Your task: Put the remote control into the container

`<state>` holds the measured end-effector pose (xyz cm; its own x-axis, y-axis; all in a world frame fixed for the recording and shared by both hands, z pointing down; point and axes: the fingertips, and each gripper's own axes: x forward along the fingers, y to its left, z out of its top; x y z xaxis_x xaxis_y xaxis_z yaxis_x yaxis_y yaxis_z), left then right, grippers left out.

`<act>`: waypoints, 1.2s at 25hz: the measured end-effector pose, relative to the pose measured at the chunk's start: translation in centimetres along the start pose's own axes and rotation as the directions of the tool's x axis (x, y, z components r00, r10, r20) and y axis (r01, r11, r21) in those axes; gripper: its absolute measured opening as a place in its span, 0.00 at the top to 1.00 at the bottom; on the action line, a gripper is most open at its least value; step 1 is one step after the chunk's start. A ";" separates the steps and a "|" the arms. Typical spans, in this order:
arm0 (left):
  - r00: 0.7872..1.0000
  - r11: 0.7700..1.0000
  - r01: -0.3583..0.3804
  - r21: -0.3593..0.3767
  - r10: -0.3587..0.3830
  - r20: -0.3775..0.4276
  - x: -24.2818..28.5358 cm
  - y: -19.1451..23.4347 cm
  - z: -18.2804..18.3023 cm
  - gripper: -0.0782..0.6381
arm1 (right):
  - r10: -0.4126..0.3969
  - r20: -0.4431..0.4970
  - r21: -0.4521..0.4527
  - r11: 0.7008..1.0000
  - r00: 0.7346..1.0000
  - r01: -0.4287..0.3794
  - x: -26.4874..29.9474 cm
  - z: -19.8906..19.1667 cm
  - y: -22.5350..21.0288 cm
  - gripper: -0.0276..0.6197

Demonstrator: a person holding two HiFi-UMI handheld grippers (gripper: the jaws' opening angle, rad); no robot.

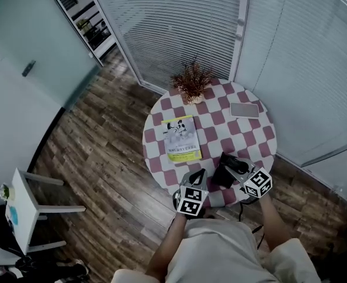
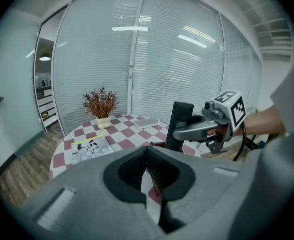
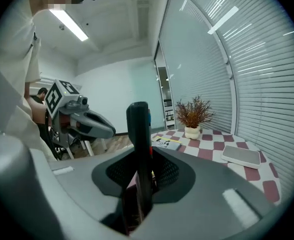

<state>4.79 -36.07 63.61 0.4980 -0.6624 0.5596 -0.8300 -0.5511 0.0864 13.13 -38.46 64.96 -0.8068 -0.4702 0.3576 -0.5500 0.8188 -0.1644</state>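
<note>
One remote (image 3: 138,129) sits clamped upright in the right claw (image 3: 139,169); left claw (image 2: 147,159) closed, empty. Carrying step; next, reach the tray (image 3: 241,156) ahead, probably the container.

Your bench (image 1: 251,135) wears a check of dark red and white squares. On it, the book (image 1: 181,138) has a yellow-green cover with a grey-and-white cartoon drawing. The slab (image 1: 244,109) is plain pale grey, and the plant (image 1: 192,81) is rusty brown in a white pot (image 2: 103,122). The remote control (image 3: 138,134) is black with a red mark on its side. The left claw (image 2: 147,176) and the right claw (image 3: 139,184) are grey with black ribbed pads. Their cubes (image 1: 190,200) are white with black square markers. The floor (image 1: 102,152) is dark brown wood planking.
</note>
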 end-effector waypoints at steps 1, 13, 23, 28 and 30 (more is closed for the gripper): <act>1.000 1.000 -0.003 0.005 0.002 0.016 -0.1 0.0 0.3 0.88 | 0.013 -0.018 -0.017 1.000 1.000 -0.014 0.2 -0.4 0.0 0.82; 0.998 1.000 -0.026 0.010 0.026 0.051 -1.1 0.6 0.9 0.88 | 0.025 -0.222 -0.072 0.996 0.975 -0.042 2.7 -6.9 0.0 0.82; 0.998 1.000 -0.018 0.008 0.018 0.058 -1.7 0.0 0.6 0.88 | -0.101 -0.233 -0.053 0.994 0.967 0.091 2.9 -7.2 -1.3 0.56; 0.998 1.000 -0.012 0.003 0.012 0.058 -1.9 -0.2 0.2 0.88 | -0.143 -0.242 -0.056 0.990 0.960 0.133 2.5 -7.3 -1.4 0.56; 0.998 1.000 -0.009 0.000 0.009 0.056 -2.0 -0.3 -0.1 0.88 | -0.162 -0.257 -0.047 0.987 0.953 0.155 2.3 -7.7 -1.4 0.57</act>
<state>4.03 -34.53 62.49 0.5041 -0.6943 0.5137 -0.8342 -0.5453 0.0816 13.70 -38.20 73.07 -0.6241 -0.4958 0.6039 -0.6576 0.7507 -0.0633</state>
